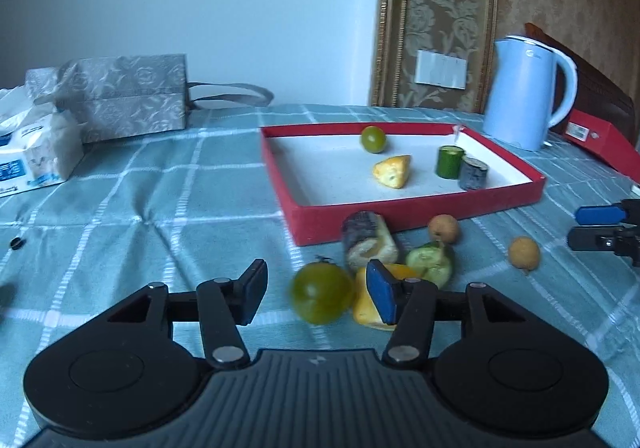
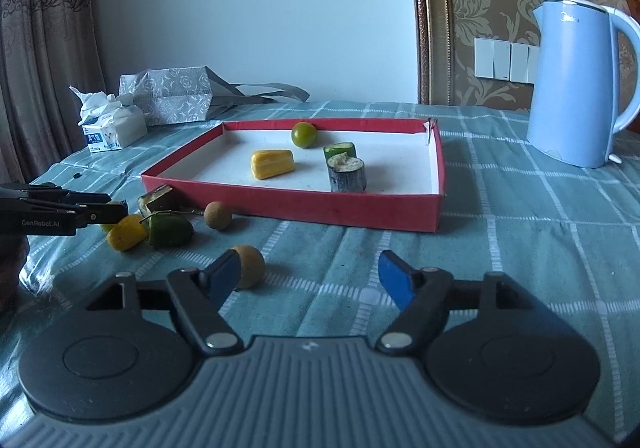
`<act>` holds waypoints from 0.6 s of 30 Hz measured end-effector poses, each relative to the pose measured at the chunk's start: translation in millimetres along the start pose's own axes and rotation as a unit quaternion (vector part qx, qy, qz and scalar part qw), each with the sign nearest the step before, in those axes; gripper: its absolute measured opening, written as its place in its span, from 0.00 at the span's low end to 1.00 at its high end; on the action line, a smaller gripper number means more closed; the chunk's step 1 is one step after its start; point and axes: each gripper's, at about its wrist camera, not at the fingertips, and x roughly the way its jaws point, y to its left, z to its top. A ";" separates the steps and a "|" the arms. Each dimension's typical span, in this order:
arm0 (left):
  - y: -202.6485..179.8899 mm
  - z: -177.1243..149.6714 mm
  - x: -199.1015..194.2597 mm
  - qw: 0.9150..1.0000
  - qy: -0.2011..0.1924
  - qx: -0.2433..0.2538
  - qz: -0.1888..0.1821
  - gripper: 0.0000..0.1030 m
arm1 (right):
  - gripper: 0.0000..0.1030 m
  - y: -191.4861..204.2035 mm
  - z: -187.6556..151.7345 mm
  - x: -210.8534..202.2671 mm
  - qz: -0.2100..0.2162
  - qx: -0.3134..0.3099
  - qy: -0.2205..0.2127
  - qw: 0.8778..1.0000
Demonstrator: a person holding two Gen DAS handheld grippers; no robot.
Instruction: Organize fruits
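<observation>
My left gripper is open low over the tablecloth. A blurred green tomato sits between its pads with a gap on the left side. A yellow piece lies behind the right finger. Just beyond are a dark-skinned piece, a cucumber piece and a longan. The red tray holds a green tomato, a yellow piece, a cucumber piece and a dark-skinned piece. My right gripper is open and empty, with a second longan just past its left finger.
A light blue kettle stands right of the tray. A tissue pack and a grey patterned bag lie at the back left. A flat red box lies behind the kettle. A checked teal cloth covers the table.
</observation>
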 end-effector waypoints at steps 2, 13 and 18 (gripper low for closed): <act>6.4 1.2 -2.2 1.000 -0.005 -0.009 0.004 0.53 | 0.73 -0.6 -0.4 0.8 0.000 0.001 0.002 1.000; 1.8 -0.5 9.3 1.000 0.029 0.005 0.009 0.52 | 0.73 -1.0 -1.2 1.3 0.004 0.005 0.000 1.000; -4.8 -1.2 11.7 0.999 0.038 0.015 0.017 0.32 | 0.73 0.7 -1.2 3.0 0.010 0.007 0.004 1.000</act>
